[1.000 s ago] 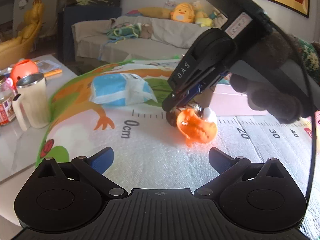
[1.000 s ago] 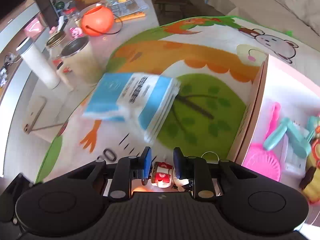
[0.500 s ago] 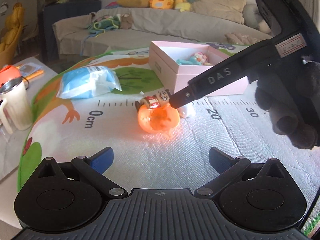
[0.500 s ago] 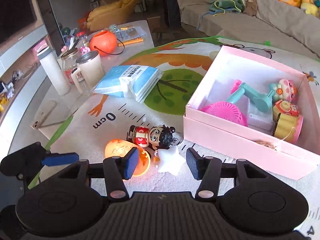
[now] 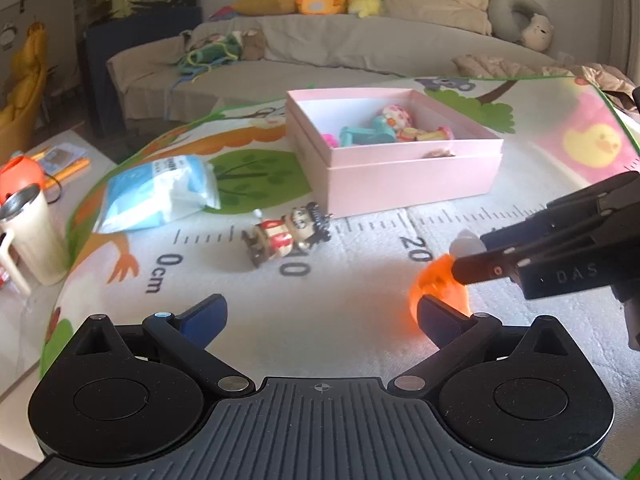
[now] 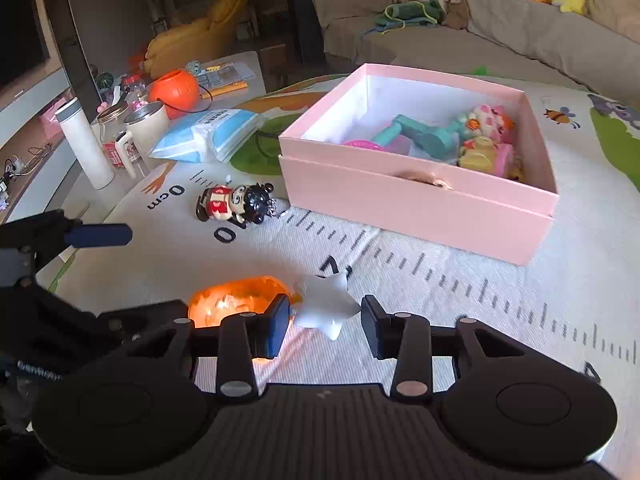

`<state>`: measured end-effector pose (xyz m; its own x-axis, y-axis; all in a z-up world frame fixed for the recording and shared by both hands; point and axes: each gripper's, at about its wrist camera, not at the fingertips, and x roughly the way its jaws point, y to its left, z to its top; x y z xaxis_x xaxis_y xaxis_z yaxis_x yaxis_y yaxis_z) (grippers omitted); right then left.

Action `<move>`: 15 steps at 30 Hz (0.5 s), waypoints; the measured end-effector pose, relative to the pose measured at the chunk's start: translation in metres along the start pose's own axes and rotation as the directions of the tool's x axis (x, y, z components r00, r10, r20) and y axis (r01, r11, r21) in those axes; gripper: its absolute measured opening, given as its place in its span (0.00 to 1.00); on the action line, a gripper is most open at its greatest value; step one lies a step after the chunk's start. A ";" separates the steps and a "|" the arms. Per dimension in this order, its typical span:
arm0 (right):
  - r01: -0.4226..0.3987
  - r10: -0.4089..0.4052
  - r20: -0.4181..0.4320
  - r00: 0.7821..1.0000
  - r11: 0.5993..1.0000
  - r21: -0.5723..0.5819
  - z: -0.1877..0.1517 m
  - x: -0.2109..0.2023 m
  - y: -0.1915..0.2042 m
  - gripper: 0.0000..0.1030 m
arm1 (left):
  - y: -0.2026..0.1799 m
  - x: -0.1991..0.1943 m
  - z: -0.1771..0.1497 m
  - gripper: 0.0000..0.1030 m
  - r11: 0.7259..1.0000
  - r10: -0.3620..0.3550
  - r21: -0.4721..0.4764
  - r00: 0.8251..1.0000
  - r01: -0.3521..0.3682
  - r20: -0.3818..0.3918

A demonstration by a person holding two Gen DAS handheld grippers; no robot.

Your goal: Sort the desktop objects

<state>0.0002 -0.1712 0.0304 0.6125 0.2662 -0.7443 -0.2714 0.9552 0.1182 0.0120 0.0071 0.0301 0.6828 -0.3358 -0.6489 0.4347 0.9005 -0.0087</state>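
Two tools are working over the play mat (image 6: 500, 320): the right tool (image 6: 322, 322), jaws spread, is straddling the white star (image 6: 326, 306) beside the glowing orange toy (image 6: 236, 300), seemingly needing to pinch and carry it to the pink box (image 6: 420, 200), while the left tool (image 5: 320, 314) is hovering spread and empty.

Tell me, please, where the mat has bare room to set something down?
Free: the ruler strip between the figurine, pink box and glowing orange toy, and right of the white star. Crowded: the side table's cups and inside the box.
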 end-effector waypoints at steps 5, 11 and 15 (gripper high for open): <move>-0.023 0.021 0.027 0.999 0.998 0.055 -0.026 -0.026 -0.019 0.41 | -0.027 0.002 -0.002 1.00 0.994 -0.077 0.072 0.997 0.078 -0.024; 0.063 -0.102 0.161 0.982 0.971 0.232 -0.040 -0.034 -0.056 0.64 | -0.052 0.008 -0.010 1.00 0.985 -0.090 0.145 0.994 0.098 -0.066; 0.128 -0.187 0.196 0.963 0.952 0.280 -0.051 -0.028 -0.063 0.71 | -0.058 0.015 -0.010 1.00 0.977 0.029 0.212 0.998 -0.017 -0.056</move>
<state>-0.0376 -0.2458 0.0105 0.7856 0.1031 -0.6101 0.0277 0.9791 0.2013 -0.0083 -0.0476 0.0132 0.6614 -0.2933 -0.6903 0.5378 0.8269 0.1640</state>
